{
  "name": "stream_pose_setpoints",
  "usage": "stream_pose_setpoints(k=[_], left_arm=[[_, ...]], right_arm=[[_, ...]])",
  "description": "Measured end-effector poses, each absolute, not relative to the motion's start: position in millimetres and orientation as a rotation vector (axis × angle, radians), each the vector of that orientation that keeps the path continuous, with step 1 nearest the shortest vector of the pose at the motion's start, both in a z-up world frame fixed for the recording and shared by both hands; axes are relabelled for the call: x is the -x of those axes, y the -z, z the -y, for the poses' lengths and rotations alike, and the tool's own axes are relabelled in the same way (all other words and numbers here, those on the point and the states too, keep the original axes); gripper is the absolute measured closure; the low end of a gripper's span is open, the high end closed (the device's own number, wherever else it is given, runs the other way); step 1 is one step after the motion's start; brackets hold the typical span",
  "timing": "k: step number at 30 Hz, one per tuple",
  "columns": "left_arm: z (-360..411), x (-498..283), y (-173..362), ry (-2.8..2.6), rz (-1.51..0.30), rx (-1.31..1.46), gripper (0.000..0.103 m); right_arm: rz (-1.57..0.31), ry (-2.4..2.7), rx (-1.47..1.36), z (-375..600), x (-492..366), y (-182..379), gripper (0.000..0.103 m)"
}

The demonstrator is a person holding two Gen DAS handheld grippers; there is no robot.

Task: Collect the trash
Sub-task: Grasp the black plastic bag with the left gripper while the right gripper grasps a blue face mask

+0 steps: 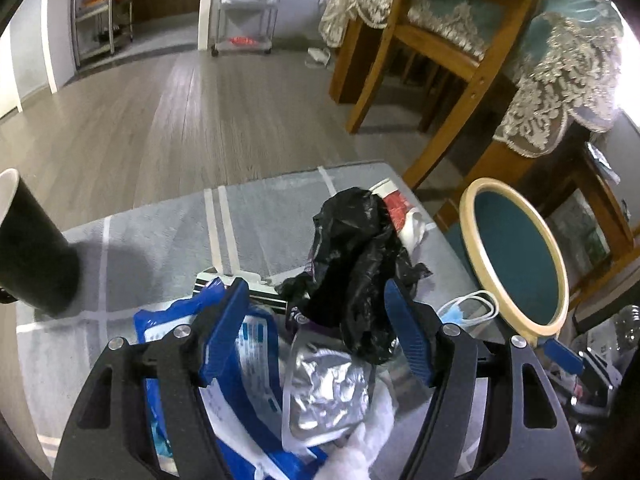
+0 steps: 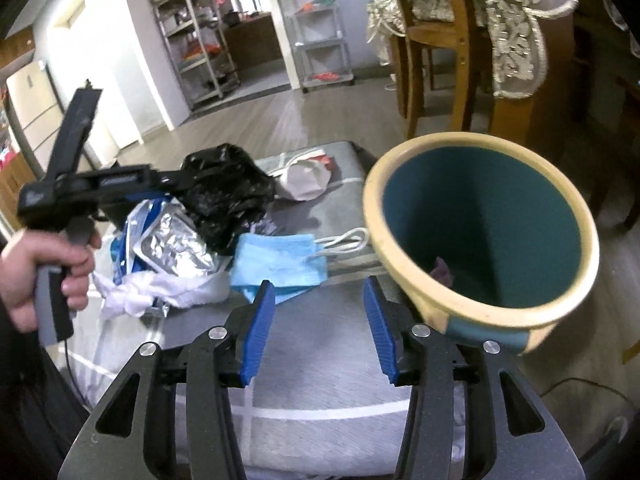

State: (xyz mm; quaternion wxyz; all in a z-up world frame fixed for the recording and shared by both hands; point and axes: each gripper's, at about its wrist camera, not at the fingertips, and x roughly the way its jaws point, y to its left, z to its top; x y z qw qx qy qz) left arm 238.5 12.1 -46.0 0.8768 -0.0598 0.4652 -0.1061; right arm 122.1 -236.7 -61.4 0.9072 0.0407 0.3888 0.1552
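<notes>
while the left tool [image 1: 316,332] hangs over the trash pile, its blue pads stand wide apart and press on nothing; a crumpled black plastic bag [image 1: 360,264] sits between and beyond them, its right edge close to the right pad, contact unclear. under the bag: a silver foil pouch [image 1: 324,392], a blue-and-white wrapper [image 1: 256,356] to the left, white tissue [image 1: 368,440] near. a black paper cup [image 1: 32,252] stands at far left on the grey striped tabletop [image 1: 160,232]. a teal bin with a cream rim [image 1: 516,256] is tilted at right, a mask's white loops [image 1: 476,304] just beside it.

right wrist view: right tool [image 2: 320,328] held moderately wide, nothing between its pads. a blue face mask [image 2: 280,264] lies just beyond them, loops reaching toward the bin [image 2: 480,232] at right, whose mouth faces the camera; a small purplish scrap [image 2: 442,270] lies inside. at left a hand [image 2: 44,268] grips the other tool's handle, that tool reaching the black bag [image 2: 228,192]. a white crumpled item [image 2: 306,180] lies farther back.
</notes>
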Motion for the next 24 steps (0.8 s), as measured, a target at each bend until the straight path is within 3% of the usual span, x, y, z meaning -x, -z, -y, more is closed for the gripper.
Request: stream_pose_setpoints(k=[2,4,7,10,19,24], left_arm=[[-12,-244,50,0.224,-0.996,0.128,0.046],[-11,-245,52,0.231,-1.008,0.123,0.065],[-10,-241,53,0.237,-0.998,0.107,0.083],[-10,-236,48,0.233,-0.967,0.102,0.090],[-22,-216,22,0.219,-0.858,0.187,0.092],[-30,-205,11,0.227,-0.824,0.232,0.092]], right_arm=[[-0.806,-0.343,-0.072,229,-125,63,0.049],[-0.813,-0.375,-0.054,219,-129,65,0.046],[-0.821,-0.411,-0.026,203,-133,69,0.044],[-0.829,-0.428,0.019,189,-139,76,0.044],[-0.867,-0.427,0.097,171,-156,95,0.046],[-0.901,-0.455,0.079,172,-162,104,0.078]])
